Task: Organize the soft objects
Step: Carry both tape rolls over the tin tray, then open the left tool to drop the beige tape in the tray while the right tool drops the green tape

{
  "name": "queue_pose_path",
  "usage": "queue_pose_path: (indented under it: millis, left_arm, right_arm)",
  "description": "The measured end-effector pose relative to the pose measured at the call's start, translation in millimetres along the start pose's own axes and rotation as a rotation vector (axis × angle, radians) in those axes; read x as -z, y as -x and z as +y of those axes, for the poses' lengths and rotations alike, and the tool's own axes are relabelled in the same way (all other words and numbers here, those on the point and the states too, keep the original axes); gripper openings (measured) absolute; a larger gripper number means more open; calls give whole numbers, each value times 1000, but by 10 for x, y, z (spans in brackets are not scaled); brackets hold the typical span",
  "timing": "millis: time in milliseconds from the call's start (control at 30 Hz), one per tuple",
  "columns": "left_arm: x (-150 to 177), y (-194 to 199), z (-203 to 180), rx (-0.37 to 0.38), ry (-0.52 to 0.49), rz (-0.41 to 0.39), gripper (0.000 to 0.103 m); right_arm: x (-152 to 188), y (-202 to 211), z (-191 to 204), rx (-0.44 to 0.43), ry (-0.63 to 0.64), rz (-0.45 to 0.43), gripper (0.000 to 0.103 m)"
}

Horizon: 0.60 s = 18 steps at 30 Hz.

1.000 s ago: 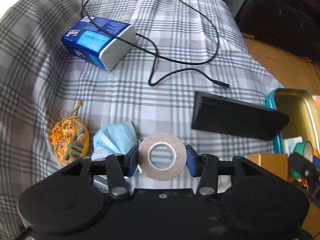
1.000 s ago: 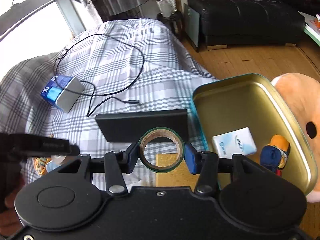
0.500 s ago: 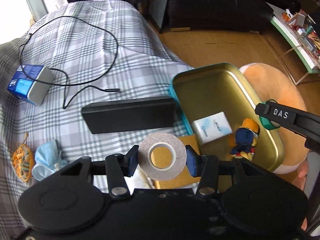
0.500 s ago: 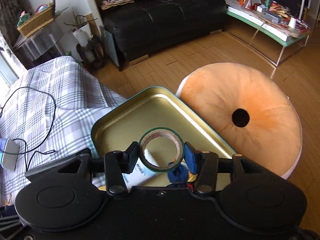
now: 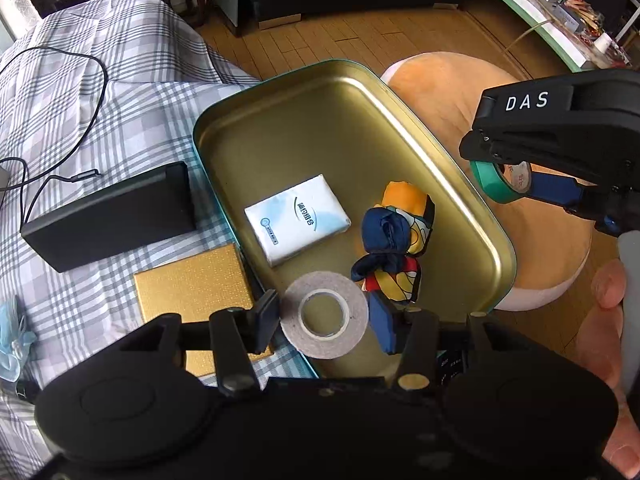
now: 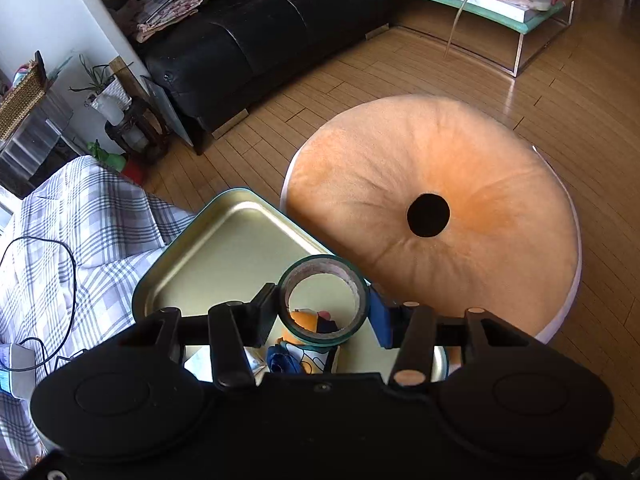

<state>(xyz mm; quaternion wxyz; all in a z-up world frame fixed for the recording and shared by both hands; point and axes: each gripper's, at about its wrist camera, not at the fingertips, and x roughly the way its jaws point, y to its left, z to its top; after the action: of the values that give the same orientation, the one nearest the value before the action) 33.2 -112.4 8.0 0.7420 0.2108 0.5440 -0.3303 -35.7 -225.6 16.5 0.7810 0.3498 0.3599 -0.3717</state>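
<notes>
Left wrist view: the left tool (image 5: 324, 318), jaws opening around the grey tape roll (image 5: 324, 314), hangs over the tin (image 5: 460, 184) at 6 o'clock, mid-drop; the right tool (image 6: 322, 308) clamps the green tape roll (image 6: 322, 299), needing release next.

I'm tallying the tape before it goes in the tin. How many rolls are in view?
2. A grey roll sits between the left gripper's opening jaws over the tin; a green-edged roll is clamped in the right gripper. Others may be hidden.

Left claw (image 5: 325, 322) tilts steeply down, jaws opening around a roll; right claw (image 6: 322, 312) grips its roll
</notes>
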Motion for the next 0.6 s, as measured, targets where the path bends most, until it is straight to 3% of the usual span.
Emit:
queue_pose_path:
  millis: [33, 100, 167, 233, 600]
  left_arm:
    - [-3, -8, -3, -1, -1, -2, 67]
    - [-3, -3, -1, -10, 2, -20, 81]
    - [1, -1, 16, -30, 1, -29, 84]
    - [9, -4, 62, -37, 8, -26, 93]
    - [241, -71, 290, -74, 58, -2, 98]
  right_arm:
    - [-5, -1, -16, -1, -6, 2, 48]
    - [-17, -3, -45, -5, -13, 5, 49]
    - [-17, -13, -45, -7, -9, 10, 49]
    - [-15, -22, -37, -9, 0, 16, 49]
    - [19, -51, -20, 51, 67, 47, 49]
